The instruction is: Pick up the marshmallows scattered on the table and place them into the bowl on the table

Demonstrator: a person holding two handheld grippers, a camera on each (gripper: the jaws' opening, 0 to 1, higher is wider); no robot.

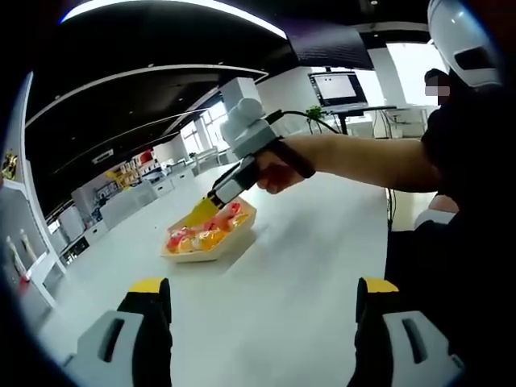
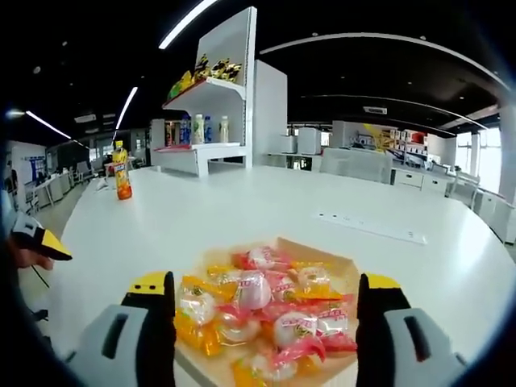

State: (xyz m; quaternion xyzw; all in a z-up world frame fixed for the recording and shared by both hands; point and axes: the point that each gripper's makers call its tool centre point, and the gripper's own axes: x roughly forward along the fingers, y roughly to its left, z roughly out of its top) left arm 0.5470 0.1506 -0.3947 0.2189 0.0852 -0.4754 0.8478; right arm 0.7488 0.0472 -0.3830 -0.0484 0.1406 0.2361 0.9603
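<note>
1. White table (image 2: 242, 205) in an open office; drink bottle (image 2: 122, 181) far left, shelf (image 2: 210, 89) behind.
2. Left gripper (image 1: 262, 302): jaws wide apart, holding nothing, well short of bowl (image 1: 230, 246).
3. Right gripper (image 2: 262, 306): jaws spread, straddling bowl (image 2: 347, 270) heaped with marshmallows (image 2: 254, 290); grasping nothing, apparently.
4. Probably a drop just completing: best lifted straight up, clear of the rim, without nudging the pile.
</note>
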